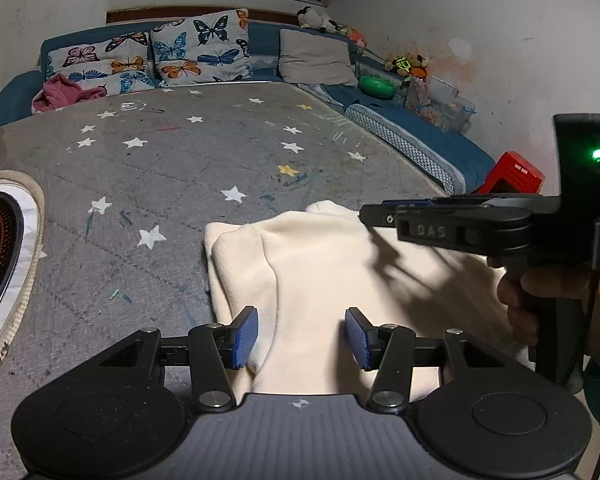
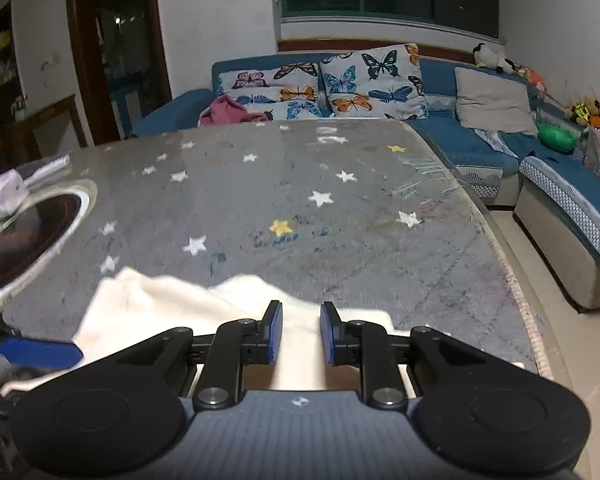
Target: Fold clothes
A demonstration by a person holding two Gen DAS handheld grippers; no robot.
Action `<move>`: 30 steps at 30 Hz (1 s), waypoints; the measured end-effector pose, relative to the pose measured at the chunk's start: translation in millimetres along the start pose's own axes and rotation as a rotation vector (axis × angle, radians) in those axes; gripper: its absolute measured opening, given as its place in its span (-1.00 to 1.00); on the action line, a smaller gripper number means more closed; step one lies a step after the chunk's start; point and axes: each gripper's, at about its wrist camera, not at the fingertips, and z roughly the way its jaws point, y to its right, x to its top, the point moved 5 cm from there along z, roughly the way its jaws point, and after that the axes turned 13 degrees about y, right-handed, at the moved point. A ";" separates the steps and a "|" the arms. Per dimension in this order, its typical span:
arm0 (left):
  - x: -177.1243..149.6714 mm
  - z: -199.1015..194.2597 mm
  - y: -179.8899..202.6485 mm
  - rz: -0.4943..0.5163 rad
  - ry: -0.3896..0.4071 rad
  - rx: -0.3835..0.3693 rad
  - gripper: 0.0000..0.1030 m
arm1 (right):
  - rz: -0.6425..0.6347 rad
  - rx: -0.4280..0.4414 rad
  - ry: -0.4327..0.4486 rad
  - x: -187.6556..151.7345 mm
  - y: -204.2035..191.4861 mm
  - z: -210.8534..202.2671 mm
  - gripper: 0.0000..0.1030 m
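Left wrist view: your left gripper (image 1: 301, 338) hangs half open over the cream garment (image 1: 340, 272) lying on the starred grey table cover (image 1: 180, 152), gripping nothing. Your right gripper (image 2: 301, 334) stands narrowly parted above the cloth's edge, empty too.

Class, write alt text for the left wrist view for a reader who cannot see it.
A cream garment lies folded on a grey star-patterned table, with the left tool open just above its near edge. The right tool, held in a hand, reaches across from the right.
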 end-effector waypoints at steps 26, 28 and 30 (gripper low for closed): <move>-5.1 -17.5 -28.4 -0.076 0.003 0.048 0.08 | -0.126 0.100 -0.010 3.1 -66.8 26.6 -0.59; -4.8 -21.3 -30.9 -0.076 0.007 0.057 0.12 | -0.119 0.096 -0.002 6.1 -67.2 24.5 -0.59; -4.6 -24.1 -33.1 -0.080 0.007 0.065 0.14 | -0.113 0.096 0.012 9.6 -67.3 17.5 -0.58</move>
